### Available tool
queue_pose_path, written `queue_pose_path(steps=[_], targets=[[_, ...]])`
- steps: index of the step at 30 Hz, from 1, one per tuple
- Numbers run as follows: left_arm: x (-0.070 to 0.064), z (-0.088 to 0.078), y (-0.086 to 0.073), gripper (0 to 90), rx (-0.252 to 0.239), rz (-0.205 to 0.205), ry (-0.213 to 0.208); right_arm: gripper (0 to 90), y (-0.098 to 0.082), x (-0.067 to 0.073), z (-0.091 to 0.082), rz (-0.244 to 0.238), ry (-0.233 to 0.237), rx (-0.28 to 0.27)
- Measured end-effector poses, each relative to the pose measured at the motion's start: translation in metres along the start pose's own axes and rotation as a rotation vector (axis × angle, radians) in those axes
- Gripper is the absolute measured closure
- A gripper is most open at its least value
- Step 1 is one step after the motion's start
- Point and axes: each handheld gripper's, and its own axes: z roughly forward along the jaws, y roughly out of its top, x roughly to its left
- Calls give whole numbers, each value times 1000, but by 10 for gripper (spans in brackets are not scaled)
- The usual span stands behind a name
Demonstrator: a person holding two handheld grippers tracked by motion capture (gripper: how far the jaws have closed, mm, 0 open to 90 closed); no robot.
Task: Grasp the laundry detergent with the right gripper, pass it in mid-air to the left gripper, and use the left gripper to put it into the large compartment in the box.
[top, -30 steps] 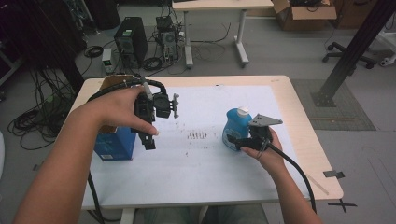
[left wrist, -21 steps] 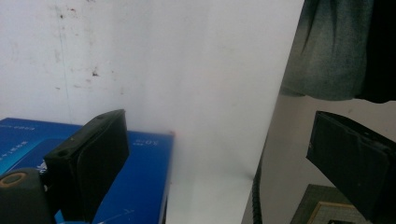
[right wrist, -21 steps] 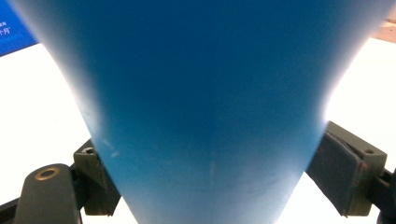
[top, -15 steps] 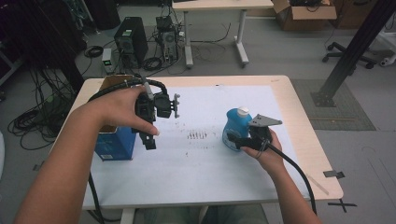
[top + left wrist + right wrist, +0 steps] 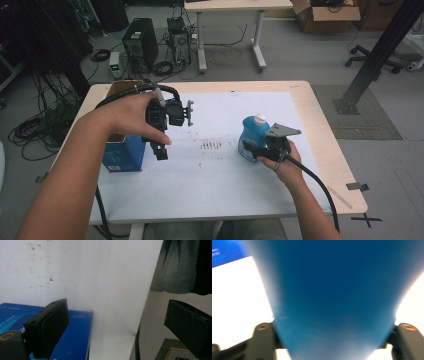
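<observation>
On the right half of the white sheet (image 5: 215,190) that covers the table (image 5: 327,150), a blue bottle (image 5: 251,137) with a white cap stands upright. From the high view, the right gripper (image 5: 252,148) reaches toward it from the person's side, held in the right hand (image 5: 284,162), its jaws pinching the lower part of the bottle. From the right gripper view the blurred blue body of the bottle (image 5: 332,295) sits squeezed between the two black jaws, touching both, with white sheet to either side

Over at the left, the left hand (image 5: 131,116) holds the left gripper (image 5: 161,149) raised above the sheet, pointing down, just beside a blue box (image 5: 122,155) that stands near the table's left edge. From the left gripper view its jaws are spread wide apart with nothing between them; the blue box (image 5: 75,332) lies below the near jaw, and the sheet's edge and a dark cable show farther right. Small dark marks (image 5: 211,145) dot the sheet between the two grippers
</observation>
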Motion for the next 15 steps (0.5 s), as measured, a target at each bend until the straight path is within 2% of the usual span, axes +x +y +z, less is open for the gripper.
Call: queue_pose_path(steps=[2,15], targets=[[0,-1,0,62,3,0,-1,431,0,3,0,-24,7,-6],[-2,-2,3,62,3,0,4,465,-1,1,-1,-33,24,-18]])
